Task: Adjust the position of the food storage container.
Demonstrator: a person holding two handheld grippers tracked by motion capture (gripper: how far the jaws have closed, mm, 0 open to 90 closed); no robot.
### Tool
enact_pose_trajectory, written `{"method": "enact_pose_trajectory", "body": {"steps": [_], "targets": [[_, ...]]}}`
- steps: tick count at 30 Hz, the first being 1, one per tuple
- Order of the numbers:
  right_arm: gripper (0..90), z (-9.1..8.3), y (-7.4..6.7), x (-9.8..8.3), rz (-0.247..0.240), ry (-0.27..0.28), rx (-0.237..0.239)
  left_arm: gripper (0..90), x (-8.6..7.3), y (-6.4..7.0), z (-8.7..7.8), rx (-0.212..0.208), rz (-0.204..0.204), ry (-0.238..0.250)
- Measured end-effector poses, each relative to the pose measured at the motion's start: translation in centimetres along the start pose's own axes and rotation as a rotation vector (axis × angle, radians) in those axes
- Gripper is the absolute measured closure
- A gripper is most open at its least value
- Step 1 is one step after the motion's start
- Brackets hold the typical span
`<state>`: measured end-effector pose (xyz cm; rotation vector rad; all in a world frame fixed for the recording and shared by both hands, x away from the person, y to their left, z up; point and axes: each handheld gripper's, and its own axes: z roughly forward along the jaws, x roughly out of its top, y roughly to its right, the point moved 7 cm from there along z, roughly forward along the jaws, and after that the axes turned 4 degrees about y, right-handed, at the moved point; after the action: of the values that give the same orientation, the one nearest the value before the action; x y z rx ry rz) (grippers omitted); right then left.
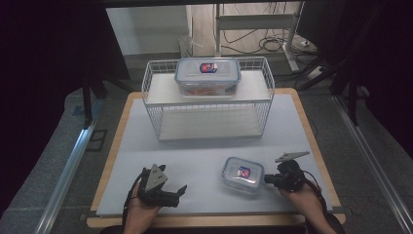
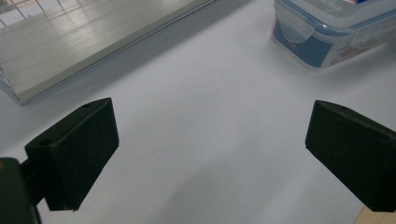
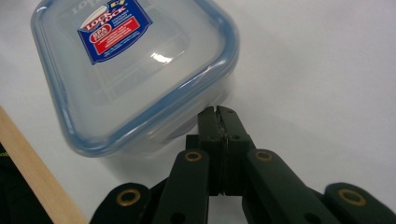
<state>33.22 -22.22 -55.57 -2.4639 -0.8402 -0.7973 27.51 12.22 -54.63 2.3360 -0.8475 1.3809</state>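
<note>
Spreading under everything is your counter (image 1: pixel 204 151), its pale sheet bare between the things on it. At the far side stands the white wire rack (image 1: pixel 208 97), with a big lidded box (image 1: pixel 208 75) on its top shelf. Nearer to you, right of the middle, lies the small clear container (image 1: pixel 243 174) with the blue-rimmed lid and a red and blue label, flat on the sheet. Your right claw (image 1: pixel 267 180) sits at that container's right edge, lying low and pointing at it; in the right gripper view its jaws are pressed together with nothing between them, tips up against the container's (image 3: pixel 135 70) near corner, just under the lid rim. Your left claw (image 1: pixel 181 189) rests well apart to the left, pointing toward the container, jaws wide with only bare counter between them.
</note>
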Motion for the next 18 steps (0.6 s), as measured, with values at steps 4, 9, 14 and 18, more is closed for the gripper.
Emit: {"method": "enact_pose_trajectory", "body": {"steps": [4,9,14,18], "targets": [[89.4,0.8,-0.5,0.6,-0.029,-0.003,0.009,2.7,0.0,0.0,0.1,-0.003,-0.003,-0.003],[89.4,2.1,-1.6,1.7,-0.08,-0.006,0.021,2.8,-0.1,0.0,0.0,-0.004,0.0,-0.005],[89.5,3.2,-2.4,2.6,-0.114,-0.009,0.03,2.8,-0.1,-0.1,0.0,-0.004,-0.002,-0.004],[89.4,4.2,-2.8,3.4,-0.128,-0.009,0.036,2.9,-0.1,0.0,0.1,-0.006,-0.001,-0.008]]}}
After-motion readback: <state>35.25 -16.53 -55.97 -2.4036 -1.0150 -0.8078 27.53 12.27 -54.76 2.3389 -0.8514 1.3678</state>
